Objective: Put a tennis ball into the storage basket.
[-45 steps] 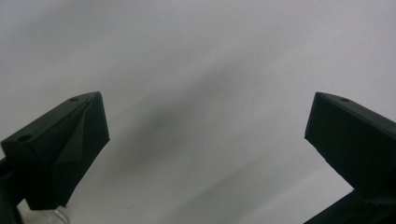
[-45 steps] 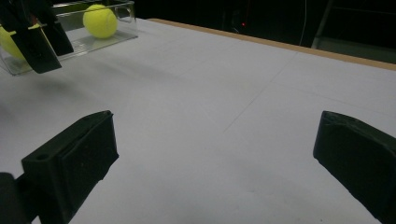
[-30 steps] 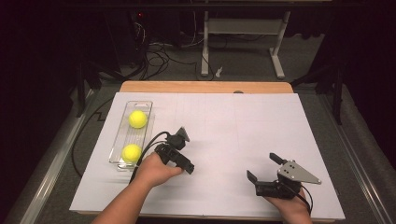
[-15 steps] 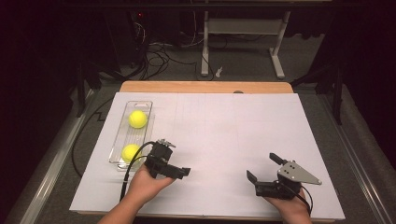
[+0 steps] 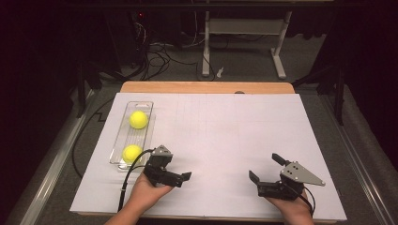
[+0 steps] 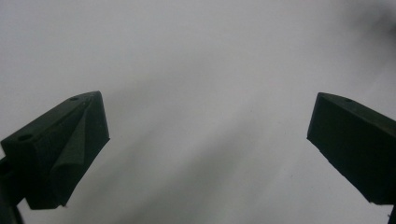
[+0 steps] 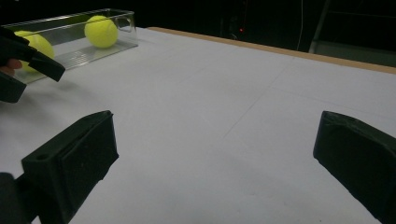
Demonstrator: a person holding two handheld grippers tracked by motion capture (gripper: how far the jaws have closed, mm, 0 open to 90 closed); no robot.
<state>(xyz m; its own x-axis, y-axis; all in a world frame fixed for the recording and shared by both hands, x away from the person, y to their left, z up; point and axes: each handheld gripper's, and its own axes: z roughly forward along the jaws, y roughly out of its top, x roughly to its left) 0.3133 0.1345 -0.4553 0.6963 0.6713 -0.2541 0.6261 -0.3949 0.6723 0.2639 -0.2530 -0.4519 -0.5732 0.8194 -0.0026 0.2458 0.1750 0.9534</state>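
left gripper (image 5: 180,177): jaws wide apart, nothing between them, low over the white sheet (image 5: 225,136) | near ball (image 5: 132,153) in clear tray (image 5: 120,151), just left of it, not touching | far ball (image 5: 138,119) at tray's far end | right gripper (image 5: 265,169): gaping, empty, well apart | dark room, cables on floor

Left gripper (image 5: 180,177) low in left hand (image 5: 149,191), jaws spread, nothing between; right gripper (image 5: 265,168) likewise wide apart.
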